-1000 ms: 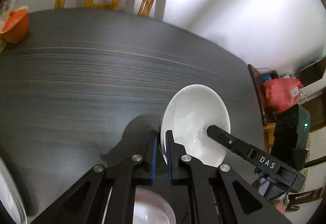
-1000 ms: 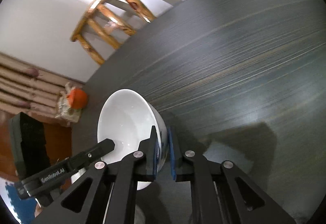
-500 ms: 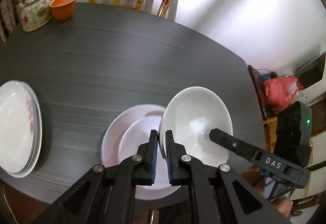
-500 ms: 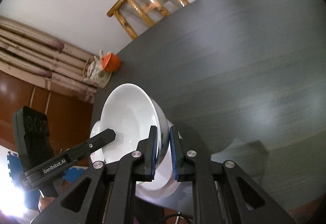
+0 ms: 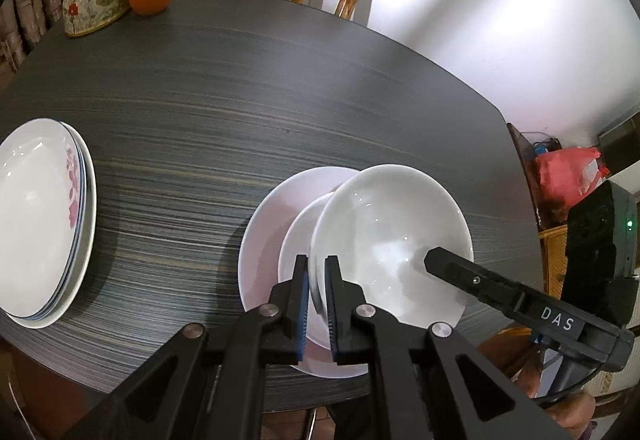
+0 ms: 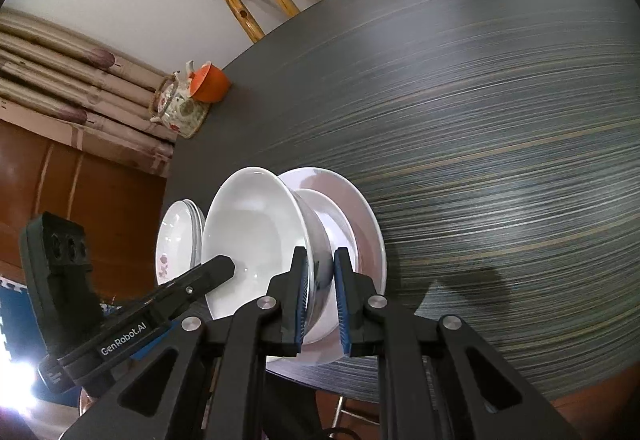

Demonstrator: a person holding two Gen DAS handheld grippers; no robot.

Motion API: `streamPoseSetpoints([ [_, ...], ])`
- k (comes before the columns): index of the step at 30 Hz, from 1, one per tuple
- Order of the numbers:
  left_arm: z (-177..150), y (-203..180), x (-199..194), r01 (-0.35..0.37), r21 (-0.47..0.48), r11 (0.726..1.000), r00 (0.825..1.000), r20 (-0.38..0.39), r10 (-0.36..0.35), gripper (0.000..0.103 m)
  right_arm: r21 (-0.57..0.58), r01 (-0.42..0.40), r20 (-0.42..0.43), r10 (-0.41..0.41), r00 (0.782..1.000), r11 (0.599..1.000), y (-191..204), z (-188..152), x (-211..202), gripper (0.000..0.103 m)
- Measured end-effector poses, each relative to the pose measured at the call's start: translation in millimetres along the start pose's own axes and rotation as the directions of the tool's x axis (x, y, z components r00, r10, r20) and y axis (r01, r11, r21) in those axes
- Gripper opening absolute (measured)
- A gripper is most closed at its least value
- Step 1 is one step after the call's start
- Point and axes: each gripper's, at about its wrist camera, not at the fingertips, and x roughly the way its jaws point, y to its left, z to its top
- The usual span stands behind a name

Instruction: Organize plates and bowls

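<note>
Left wrist view: the left gripper [image 5: 316, 280] pinches the white bowl's [image 5: 390, 240] rim at lower centre, over one pale plate [image 5: 260, 236] holding another dish; lower it level, centred. Right wrist view: the right gripper [image 6: 320, 280] pinches the opposite rim. One plate stack [image 6: 176, 236] lower left, layers uncountable.

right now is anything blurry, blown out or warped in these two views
Left wrist view: sharp; the fisheye bows the table edge, the wall at upper right is washed out, small glints dot the white bowl, and a soft shadow lies left of the pink plate. Right wrist view: the table's grain streaks at far right, a blown-out patch sits at lower left, and the right gripper casts a shadow.
</note>
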Motion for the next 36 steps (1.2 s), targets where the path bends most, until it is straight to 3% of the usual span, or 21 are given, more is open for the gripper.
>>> streamPoseSetpoints([
  [36,-9,-17,13,-0.063,0.036,0.997,0.998,-0.006,0.063,0.008,-0.012,0.034,-0.021,-0.035,0.999,0.999,3,-6,19,0.016],
])
